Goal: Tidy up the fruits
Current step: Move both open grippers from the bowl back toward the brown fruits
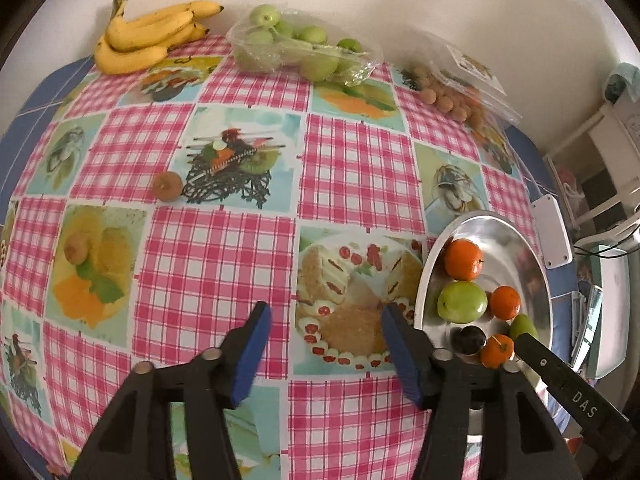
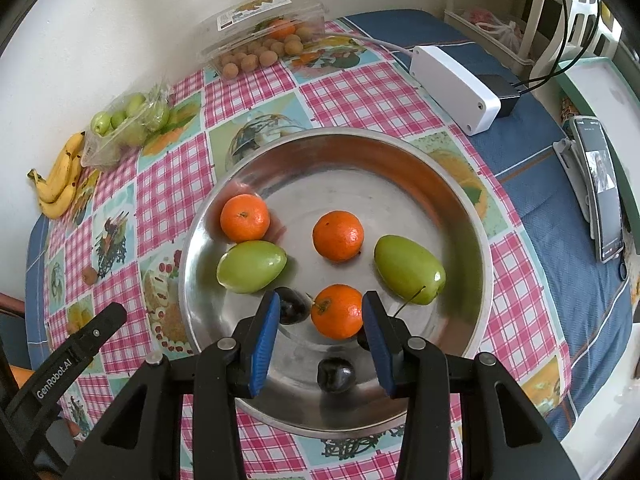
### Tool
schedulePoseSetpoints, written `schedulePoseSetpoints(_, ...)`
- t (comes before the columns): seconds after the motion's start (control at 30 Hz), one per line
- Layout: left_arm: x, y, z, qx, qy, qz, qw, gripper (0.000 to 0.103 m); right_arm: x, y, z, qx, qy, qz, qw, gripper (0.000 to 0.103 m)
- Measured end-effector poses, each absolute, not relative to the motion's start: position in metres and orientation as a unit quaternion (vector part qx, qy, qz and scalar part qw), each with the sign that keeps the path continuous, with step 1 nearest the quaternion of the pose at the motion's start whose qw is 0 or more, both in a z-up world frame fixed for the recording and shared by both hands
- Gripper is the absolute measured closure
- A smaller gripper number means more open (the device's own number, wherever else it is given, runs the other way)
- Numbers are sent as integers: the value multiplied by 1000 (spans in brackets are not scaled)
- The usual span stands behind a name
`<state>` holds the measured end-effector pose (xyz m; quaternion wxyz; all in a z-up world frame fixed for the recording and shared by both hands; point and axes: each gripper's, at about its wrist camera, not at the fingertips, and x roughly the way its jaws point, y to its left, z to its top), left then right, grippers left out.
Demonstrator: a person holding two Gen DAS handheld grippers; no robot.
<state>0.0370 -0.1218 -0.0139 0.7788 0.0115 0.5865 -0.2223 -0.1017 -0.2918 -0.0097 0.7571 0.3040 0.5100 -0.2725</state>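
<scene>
Checked tablecloth [image 1: 224, 248] bare across the frame's middle, bananas [image 1: 148, 36] and bagged green fruit [image 1: 296, 48] along the upper edge, steel bowl [image 2: 460, 208] holding fruit at lower right, left gripper [image 1: 326, 320] wide, empty, right gripper [image 2: 320, 312] narrower, straddling an orange [image 2: 338, 312] untouched.

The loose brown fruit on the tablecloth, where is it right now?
In the left wrist view the loose brown fruit lies alone at centre-left, beside the printed black basket picture, far from the metal bowl.
</scene>
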Motion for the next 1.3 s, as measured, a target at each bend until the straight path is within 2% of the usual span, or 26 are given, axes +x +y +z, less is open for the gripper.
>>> schedulePoseSetpoints(0.03,37,-123,-15,15,588,-219,778,35,-101,-292,-10,302,510,-272,758,55)
schedulePoseSetpoints(0.07,37,-123,-16,20,588,-216,779,31,-101,-291,-10,300,509,-272,759,40)
schedulePoseSetpoints(0.13,36,-124,-16,28,585,-213,782,26,-100,-291,-10,294,508,-274,762,23)
schedulePoseSetpoints(0.23,37,-123,-16,32,583,-208,784,17,-99,-290,-10,287,508,-274,764,18)
schedulePoseSetpoints(0.4,38,-120,-18,36,582,-199,788,2,-99,-291,-12,286,511,-277,762,17)
schedulePoseSetpoints(0.5,37,-120,-17,55,567,-193,799,0,-99,-292,-11,281,507,-280,765,16)
schedulePoseSetpoints(0.57,36,-122,-16,71,555,-188,807,0,-100,-292,-9,276,501,-286,769,0)
schedulePoseSetpoints(0.97,37,-120,-18,76,557,-194,804,0,-101,-292,-7,280,491,-286,774,0)
schedulePoseSetpoints(1.3,54,-91,-11,58,563,-190,802,0,-87,-272,18,281,452,-243,811,0)
